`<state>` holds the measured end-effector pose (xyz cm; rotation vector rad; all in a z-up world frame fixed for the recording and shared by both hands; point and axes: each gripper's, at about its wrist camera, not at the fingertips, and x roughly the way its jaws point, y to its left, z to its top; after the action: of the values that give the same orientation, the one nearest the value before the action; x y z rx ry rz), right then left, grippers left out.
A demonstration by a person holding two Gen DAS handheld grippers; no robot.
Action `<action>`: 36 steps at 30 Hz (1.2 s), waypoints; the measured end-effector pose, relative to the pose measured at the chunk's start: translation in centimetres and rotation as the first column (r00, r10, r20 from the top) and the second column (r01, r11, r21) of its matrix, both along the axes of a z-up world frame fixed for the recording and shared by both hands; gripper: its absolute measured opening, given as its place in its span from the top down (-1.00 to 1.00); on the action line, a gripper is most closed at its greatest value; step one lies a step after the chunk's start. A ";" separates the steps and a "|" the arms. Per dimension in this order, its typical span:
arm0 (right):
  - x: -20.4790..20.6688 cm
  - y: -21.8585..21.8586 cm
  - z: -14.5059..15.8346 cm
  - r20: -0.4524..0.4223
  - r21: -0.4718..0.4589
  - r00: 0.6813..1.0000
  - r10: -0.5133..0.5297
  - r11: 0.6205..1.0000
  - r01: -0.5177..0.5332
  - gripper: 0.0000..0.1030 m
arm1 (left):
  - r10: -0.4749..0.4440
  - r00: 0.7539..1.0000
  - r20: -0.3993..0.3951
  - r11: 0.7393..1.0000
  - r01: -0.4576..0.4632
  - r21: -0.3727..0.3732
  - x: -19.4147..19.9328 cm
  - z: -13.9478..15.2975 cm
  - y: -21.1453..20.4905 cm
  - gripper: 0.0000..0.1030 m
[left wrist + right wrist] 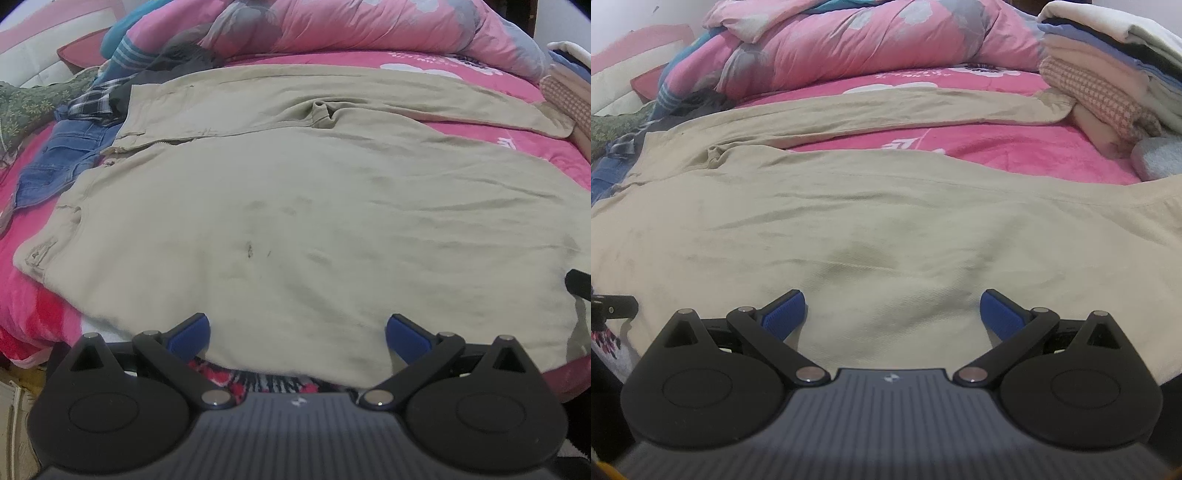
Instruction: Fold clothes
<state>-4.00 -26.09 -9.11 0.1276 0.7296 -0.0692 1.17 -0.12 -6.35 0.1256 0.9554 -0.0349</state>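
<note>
Left gripper (297, 332) and right gripper (892, 310) spread wide, empty, over khaki trousers (295, 206).
Laid flat on pink bedsheet (535, 147), beside jeans (55, 166).

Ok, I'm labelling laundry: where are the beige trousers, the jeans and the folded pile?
beige trousers (295, 221): left wrist view, middle of near leg.
jeans (55, 162): left wrist view, pocket area.
folded pile (1108, 74): right wrist view, side of the stack.

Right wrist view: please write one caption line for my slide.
Open right tongs hover over the near edge of beige trousers spread on a pink bed, folded clothes stacked behind.
</note>
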 end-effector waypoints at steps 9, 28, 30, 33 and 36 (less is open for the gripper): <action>0.0 0.1 0.0 0.000 -0.001 1.000 0.004 1.000 -0.004 -0.98 | 0.008 1.000 -0.005 1.000 -0.008 0.007 0.0 0.0 -0.2 -1.00; 0.0 0.1 -0.1 0.009 -0.003 1.000 0.006 1.000 -0.006 -0.98 | 0.014 1.000 -0.001 1.000 -0.014 -0.008 0.0 -0.3 0.1 -1.00; -0.1 0.2 -0.1 0.010 -0.004 1.000 0.005 1.000 -0.005 -0.98 | 0.017 1.000 0.000 1.000 -0.017 -0.020 0.1 -0.4 0.2 -1.00; -0.2 0.2 -0.2 0.017 -0.007 1.000 0.006 1.000 -0.006 -0.98 | 0.019 1.000 0.012 0.999 -0.018 -0.039 -0.1 -0.6 0.5 -1.00; -0.5 0.2 -0.3 0.039 -0.004 0.999 0.012 1.000 -0.012 -0.98 | 0.010 0.999 0.038 0.999 -0.008 -0.054 -0.4 -0.7 0.8 -1.00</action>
<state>-4.53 -25.93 -9.46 0.1207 0.6910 -0.0566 0.73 0.71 -7.08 0.0721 0.9159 -0.0492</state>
